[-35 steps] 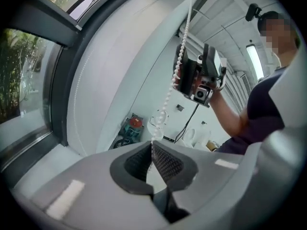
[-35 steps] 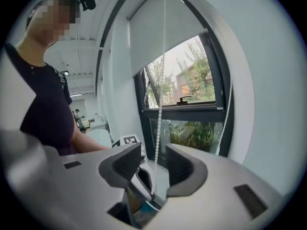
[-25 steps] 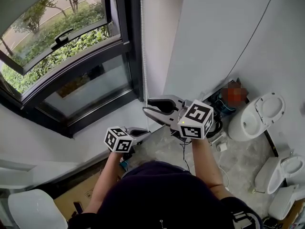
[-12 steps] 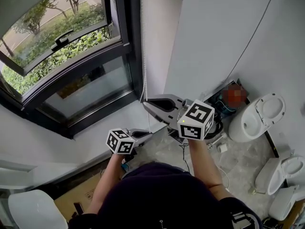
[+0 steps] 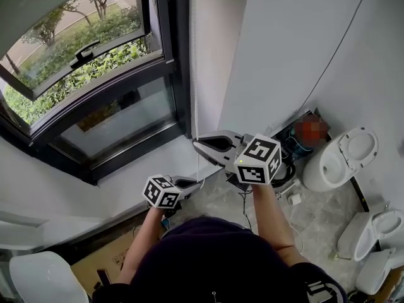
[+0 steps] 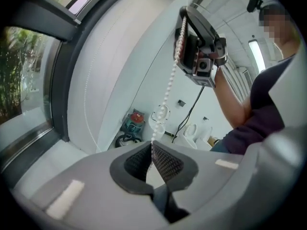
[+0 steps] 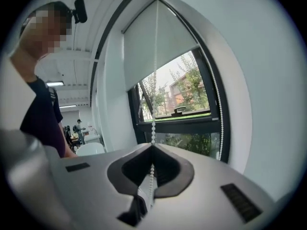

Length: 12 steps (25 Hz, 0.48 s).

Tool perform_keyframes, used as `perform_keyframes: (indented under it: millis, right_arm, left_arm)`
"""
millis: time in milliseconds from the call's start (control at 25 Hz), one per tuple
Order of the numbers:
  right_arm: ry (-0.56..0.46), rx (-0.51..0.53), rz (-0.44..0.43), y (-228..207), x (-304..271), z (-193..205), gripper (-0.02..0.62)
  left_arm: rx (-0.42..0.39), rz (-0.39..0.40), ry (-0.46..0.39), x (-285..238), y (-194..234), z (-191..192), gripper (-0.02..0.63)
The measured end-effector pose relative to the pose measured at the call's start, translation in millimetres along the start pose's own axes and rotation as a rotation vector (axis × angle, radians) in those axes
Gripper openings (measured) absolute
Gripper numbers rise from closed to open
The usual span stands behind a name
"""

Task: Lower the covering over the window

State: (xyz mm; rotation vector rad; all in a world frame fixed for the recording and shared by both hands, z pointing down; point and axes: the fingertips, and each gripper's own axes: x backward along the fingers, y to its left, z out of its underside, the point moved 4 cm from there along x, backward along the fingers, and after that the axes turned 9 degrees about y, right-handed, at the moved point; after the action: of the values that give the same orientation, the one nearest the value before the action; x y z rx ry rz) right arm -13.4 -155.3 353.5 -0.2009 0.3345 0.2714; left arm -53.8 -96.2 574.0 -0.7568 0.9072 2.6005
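Observation:
A white roller blind (image 7: 156, 44) covers the upper part of the black-framed window (image 5: 95, 106) in the right gripper view. Its white bead chain (image 5: 194, 74) hangs beside the frame. My right gripper (image 5: 196, 144) is shut on one strand of the chain (image 7: 154, 114), the beads passing between its pads (image 7: 152, 150). Below it, my left gripper (image 5: 199, 182) is shut on the same strand (image 6: 168, 90), which runs taut up to the right gripper (image 6: 184, 13). The loop's other strand (image 7: 220, 123) hangs free along the wall.
The window sash (image 5: 82, 49) stands tilted open over greenery. A white sill (image 5: 158, 156) lies under the window. Toilets (image 5: 341, 156) (image 5: 379, 223), cables and a tool (image 5: 293, 137) crowd the floor on the right. A white chair (image 5: 44, 276) and a cardboard box (image 5: 107, 257) sit at lower left.
The right gripper's jaws, apart around the chain a second ago, have closed on it. The left gripper has stayed shut on the chain below. Both hands have barely moved.

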Motion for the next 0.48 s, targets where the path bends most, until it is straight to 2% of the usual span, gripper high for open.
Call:
perform_keyframes:
  millis: [320, 480]
  right_arm:
    - [0.054, 0.042, 0.027, -2.6, 0.1, -0.4, 0.012]
    - [0.074, 0.050, 0.024, -0.5, -1.4, -0.3, 0.012]
  left_arm:
    - [-0.030, -0.036, -0.008, 2.2, 0.0, -0.7, 0.015]
    - [-0.029, -0.050, -0.039, 3.6, 1.7, 1.0, 0.017]
